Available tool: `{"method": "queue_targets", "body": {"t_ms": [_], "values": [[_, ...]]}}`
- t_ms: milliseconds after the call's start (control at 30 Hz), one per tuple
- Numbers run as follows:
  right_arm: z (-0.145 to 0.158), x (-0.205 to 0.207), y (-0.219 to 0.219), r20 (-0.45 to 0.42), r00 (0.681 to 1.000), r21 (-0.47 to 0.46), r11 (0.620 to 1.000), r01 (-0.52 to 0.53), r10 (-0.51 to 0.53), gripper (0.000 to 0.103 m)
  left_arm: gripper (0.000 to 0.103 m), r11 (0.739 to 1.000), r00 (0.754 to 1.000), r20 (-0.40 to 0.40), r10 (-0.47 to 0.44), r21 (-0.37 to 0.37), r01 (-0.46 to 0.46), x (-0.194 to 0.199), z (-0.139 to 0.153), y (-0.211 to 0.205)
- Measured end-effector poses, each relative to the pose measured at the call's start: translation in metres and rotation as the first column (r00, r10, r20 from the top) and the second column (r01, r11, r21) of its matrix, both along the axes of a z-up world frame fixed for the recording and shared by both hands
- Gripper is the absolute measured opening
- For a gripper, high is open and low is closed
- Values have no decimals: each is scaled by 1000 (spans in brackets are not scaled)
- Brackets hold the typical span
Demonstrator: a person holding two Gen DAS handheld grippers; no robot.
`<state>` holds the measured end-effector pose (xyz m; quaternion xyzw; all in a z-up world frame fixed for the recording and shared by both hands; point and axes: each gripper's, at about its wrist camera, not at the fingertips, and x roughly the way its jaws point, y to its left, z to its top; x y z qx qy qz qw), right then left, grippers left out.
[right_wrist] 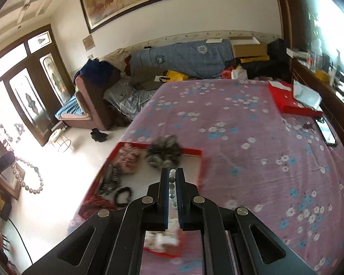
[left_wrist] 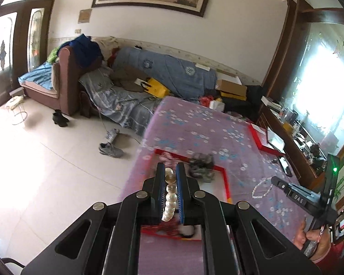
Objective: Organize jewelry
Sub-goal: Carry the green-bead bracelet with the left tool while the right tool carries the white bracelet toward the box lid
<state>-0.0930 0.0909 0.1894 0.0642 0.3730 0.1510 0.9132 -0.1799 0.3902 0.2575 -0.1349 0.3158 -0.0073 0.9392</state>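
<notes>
Pearls in both grippers right now. My left gripper (left_wrist: 170, 174) is clamped narrow on a string of big pearls (left_wrist: 169, 197), the beads stacked up between the blue pads, and from the right wrist view I can see the rest of that necklace dangling in a loop at the left edge. My right gripper (right_wrist: 172, 176) is pinched tight on a strand of smaller pearls (right_wrist: 172, 191), and the left view shows its loop (left_wrist: 260, 186) hanging over the purple flowered bedspread (left_wrist: 195, 123). Both are above the red tray (right_wrist: 195, 152) near the bed's edge, which has a fuzzy grey scrunchie (right_wrist: 165, 152), a striped red one (right_wrist: 128, 158) and some dark hair ties (right_wrist: 122, 194) in it. Pretty blurry down there.
</notes>
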Motion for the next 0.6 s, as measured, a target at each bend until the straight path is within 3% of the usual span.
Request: {"method": "queue_targets", "body": {"t_ms": [100,333,600], "values": [[-4,7,-39,-27,1000,40,999,-2,3,7,9,1000,1000,-2,-29,-1,29,14,0,-40],[-9,15,-86,-53,996,31,997,-73,74,6,9,995,995,-48,-90,-53,88,42,-17,-119],[-18,25,-89,-81,979,60,981,-184,189,7,9,998,990,-132,-50,-41,45,44,-43,-147]]}}
